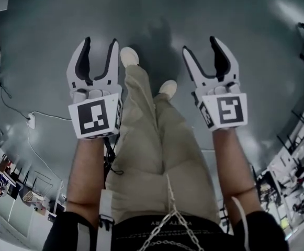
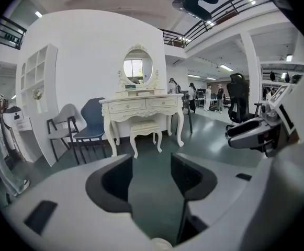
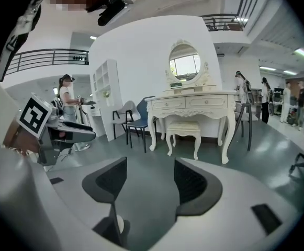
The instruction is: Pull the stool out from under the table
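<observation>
A wide hall with a grey-green floor (image 2: 204, 140) lies ahead. The stool (image 2: 145, 132) sits tucked between the legs of the white table (image 2: 141, 104), well apart from both tools. The left tool (image 1: 100, 42) and right tool (image 1: 200, 45) gape open, holding nothing. Best to walk close first, then take the seat rim on both sides and draw it straight back, clear of the table legs.

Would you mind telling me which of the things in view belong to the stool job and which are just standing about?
Job: stool, tucked under the white table; left gripper and right gripper, both open and empty.
Standing about: blue chair, white chair, shelf unit, oval mirror, black office chair.
</observation>
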The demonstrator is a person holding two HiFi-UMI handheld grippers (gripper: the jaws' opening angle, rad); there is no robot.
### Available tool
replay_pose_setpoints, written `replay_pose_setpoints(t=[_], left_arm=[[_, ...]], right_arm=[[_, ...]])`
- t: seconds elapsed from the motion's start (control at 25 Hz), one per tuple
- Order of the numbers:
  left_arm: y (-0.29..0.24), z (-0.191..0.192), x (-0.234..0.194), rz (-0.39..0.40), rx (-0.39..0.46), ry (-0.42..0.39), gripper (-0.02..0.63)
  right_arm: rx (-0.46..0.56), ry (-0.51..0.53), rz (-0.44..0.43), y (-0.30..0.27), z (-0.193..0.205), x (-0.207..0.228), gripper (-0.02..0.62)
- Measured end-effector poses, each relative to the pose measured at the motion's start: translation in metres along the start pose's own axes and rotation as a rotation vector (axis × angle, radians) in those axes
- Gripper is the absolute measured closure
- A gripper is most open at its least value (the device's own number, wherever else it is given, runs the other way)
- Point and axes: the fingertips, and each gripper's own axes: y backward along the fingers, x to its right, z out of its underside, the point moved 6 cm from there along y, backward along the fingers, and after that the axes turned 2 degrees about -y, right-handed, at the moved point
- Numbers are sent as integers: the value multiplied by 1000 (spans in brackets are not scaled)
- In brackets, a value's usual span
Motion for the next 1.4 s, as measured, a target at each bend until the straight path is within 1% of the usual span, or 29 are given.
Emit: replay_pose_setpoints(t=[0.12,0.2,0.28,0.36,0.6,0.8,1.04,1.2,1.4], left_arm=[[-24,-9,-11,12,9,-14,391],[-42,-19,-16,16,20,-6,391],[-58,-30,-20,23,38,2,391],[-72,-39,-27,36,53,-12,391],[-106,-52,-60,74,45,-59,391],[-131,-69,-83,115,45,-50,391],[-156,-95,-110,130,78,-72,391],[-170,-98,-118,139,78,-95,391],[-189,-99,-112,139,51,-87,391]], right_arm=[[11,4,6,-23,-14,7,333],[5,-2,16,-38,-20,15,333],[3,-20,30,-52,-25,22,333],[5,-42,47,-64,-30,27,331],[13,-66,73,-104,-53,23,331],[31,-73,92,-134,-76,20,331],[50,-70,121,-159,-110,22,331],[64,-64,127,-167,-123,26,331],[68,-76,128,-184,-124,49,330]])
